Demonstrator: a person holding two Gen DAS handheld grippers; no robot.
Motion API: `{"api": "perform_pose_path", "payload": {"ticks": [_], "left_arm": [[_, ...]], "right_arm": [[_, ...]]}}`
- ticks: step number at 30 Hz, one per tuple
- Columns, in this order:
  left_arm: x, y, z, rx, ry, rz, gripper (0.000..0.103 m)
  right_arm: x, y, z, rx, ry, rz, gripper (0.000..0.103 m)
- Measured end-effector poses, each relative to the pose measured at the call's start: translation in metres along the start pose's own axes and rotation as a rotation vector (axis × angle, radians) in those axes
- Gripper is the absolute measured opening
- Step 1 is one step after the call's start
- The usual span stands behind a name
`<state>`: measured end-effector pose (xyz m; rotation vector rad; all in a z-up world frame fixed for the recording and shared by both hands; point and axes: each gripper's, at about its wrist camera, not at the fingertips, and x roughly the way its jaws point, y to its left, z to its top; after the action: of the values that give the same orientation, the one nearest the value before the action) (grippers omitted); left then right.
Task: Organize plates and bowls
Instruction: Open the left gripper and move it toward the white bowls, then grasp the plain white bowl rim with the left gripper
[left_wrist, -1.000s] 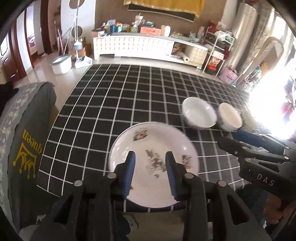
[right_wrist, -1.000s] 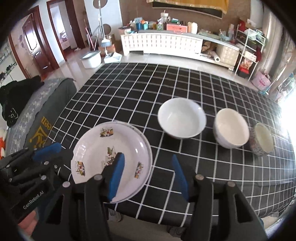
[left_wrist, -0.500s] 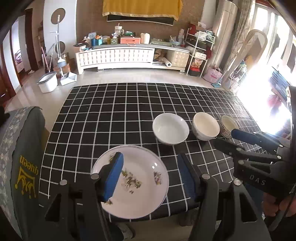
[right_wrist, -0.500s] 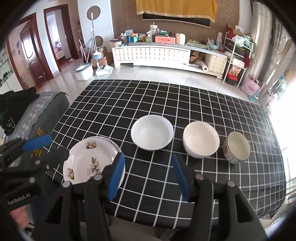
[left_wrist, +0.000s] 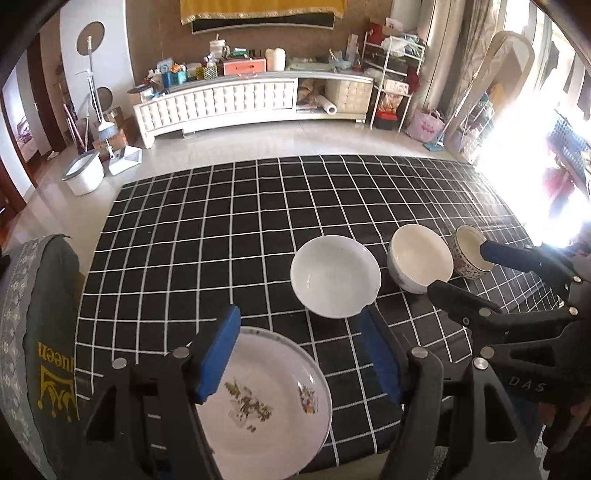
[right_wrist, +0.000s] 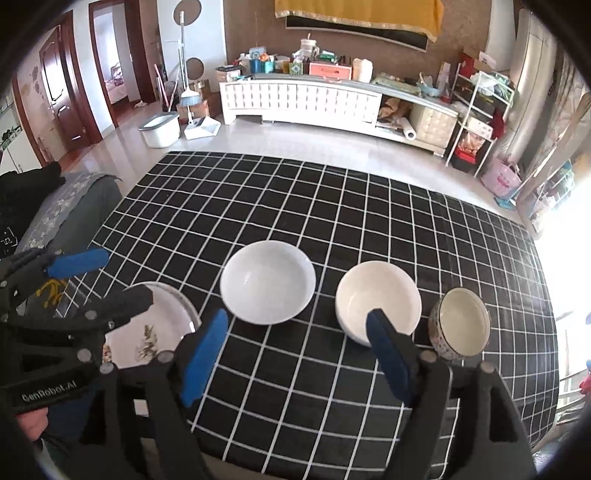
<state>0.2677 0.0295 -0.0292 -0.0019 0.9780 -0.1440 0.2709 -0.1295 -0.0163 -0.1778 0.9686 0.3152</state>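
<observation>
On the checked worktop (right_wrist: 332, 206) 4 dishes lie in 1 row along the near edge: the floral plate (left_wrist: 266, 402), the wide white bowl (right_wrist: 267, 282), the deeper cream bowl (right_wrist: 378, 295) and the small patterned bowl (right_wrist: 461, 325). The left gripper (left_wrist: 299, 354) has just been opening; its fingers stand apart and empty, with the plate at 6 o'clock under the left finger and the white bowl at 12. The right gripper (right_wrist: 295, 356) has also just widened and holds nothing; the cream bowl sits at 1 o'clock behind its right finger, the white bowl at 11. Judging by that, the right hand is nearer the bowls and the left nearer the plate.
</observation>
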Motion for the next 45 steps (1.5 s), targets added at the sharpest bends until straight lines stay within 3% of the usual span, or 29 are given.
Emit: {"api": "perform_pose_path", "payload": {"ticks": [6,19,21,23,27,32,36,45], "left_arm": [[0.036,0.012,0.013,-0.019,0.081,-0.057,0.065],[0.098,0.031,0.03,-0.03,0.142,-0.09,0.065],[0.108,0.032,0.031,-0.031,0.154,-0.095,0.065],[0.117,0.035,0.032,-0.036,0.169,-0.112,0.058],[0.131,0.038,0.034,-0.043,0.197,-0.134,0.048],[0.147,0.037,0.032,-0.045,0.232,-0.148,0.028],[0.152,0.037,0.028,-0.047,0.259,-0.162,0.021],[0.154,0.032,0.024,-0.032,0.277,-0.174,0.008]], "right_arm": [[0.039,-0.013,0.021,0.0,0.118,0.03,0.083],[0.095,-0.025,0.035,0.052,0.172,0.042,0.085],[0.101,-0.026,0.037,0.06,0.17,0.065,0.076],[0.111,-0.028,0.038,0.076,0.199,0.09,0.066],[0.128,-0.03,0.038,0.074,0.247,0.063,0.048],[0.14,-0.034,0.032,0.081,0.279,0.066,0.042],[0.143,-0.034,0.03,0.074,0.29,0.083,0.026],[0.15,-0.036,0.022,0.102,0.318,0.085,0.013]]}}
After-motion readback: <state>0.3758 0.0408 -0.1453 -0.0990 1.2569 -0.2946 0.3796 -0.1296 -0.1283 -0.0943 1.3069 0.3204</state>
